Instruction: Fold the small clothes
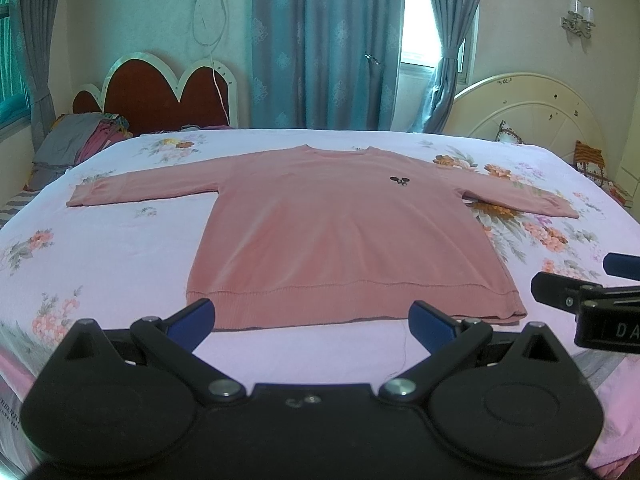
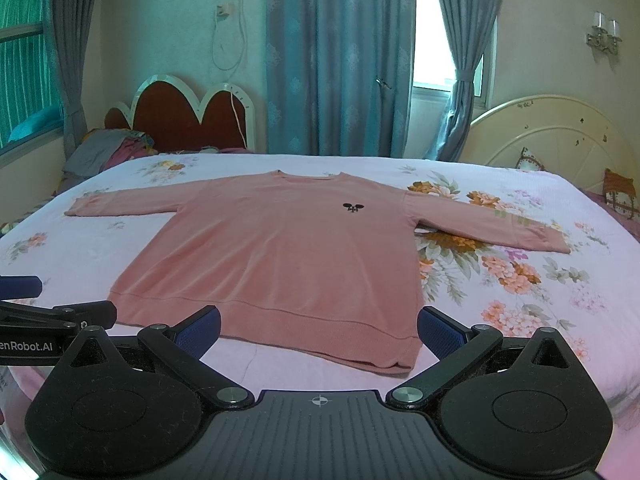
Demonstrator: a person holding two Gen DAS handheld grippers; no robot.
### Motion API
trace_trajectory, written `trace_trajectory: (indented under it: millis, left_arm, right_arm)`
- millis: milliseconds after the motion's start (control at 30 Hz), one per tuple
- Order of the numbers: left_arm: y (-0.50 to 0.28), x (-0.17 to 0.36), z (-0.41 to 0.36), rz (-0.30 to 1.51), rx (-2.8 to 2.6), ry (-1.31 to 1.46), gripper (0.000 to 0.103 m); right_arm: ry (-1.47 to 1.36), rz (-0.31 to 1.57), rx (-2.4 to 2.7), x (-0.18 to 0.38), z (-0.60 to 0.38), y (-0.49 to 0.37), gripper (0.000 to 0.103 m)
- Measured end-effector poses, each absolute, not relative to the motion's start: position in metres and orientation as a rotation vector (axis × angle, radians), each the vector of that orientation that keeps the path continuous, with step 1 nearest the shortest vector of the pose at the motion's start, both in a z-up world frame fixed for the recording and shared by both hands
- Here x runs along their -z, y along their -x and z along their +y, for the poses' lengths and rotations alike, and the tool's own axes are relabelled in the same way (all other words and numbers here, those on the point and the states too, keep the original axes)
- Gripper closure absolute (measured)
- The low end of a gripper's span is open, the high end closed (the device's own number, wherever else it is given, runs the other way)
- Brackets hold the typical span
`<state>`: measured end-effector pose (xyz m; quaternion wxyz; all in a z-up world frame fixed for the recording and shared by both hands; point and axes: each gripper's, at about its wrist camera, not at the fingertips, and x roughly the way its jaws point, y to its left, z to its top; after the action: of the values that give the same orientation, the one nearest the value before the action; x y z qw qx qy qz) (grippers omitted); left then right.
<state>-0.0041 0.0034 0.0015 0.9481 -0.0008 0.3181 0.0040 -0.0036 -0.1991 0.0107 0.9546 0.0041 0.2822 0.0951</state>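
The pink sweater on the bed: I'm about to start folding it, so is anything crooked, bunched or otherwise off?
Nothing stands out. The pink sweater lies flat and face up on the floral bedsheet, both sleeves spread out to the sides and the hem straight. Both grippers, left and right, are open and short of the hem.
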Motion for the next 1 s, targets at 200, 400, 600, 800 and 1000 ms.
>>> trace_trajectory:
  millis: [200, 400, 600, 800, 1000]
  left_arm:
    - [0.006, -0.001, 0.002, 0.635, 0.001, -0.022, 0.0]
    - [-0.001, 0.002, 0.0, 0.629, 0.004, -0.045, 0.0]
    - [-0.022, 0.003, 0.0, 0.627, 0.012, -0.056, 0.0]
    - [-0.057, 0.007, 0.002, 0.629, 0.019, -0.057, 0.0]
    - [-0.101, 0.009, 0.003, 0.627, 0.053, -0.061, 0.0]
  right_arm:
    - [-0.009, 0.581, -0.186, -0.009, -0.201, 0.002, 0.0]
    - [-0.007, 0.591, -0.16, -0.002, -0.204, -0.011, 0.0]
    - [-0.029, 0.585, -0.116, -0.001, -0.214, -0.034, 0.0]
    - [-0.032, 0.586, -0.075, 0.002, -0.22, -0.068, 0.0]
    - [-0.028, 0.589, -0.032, 0.004, -0.218, -0.108, 0.0]
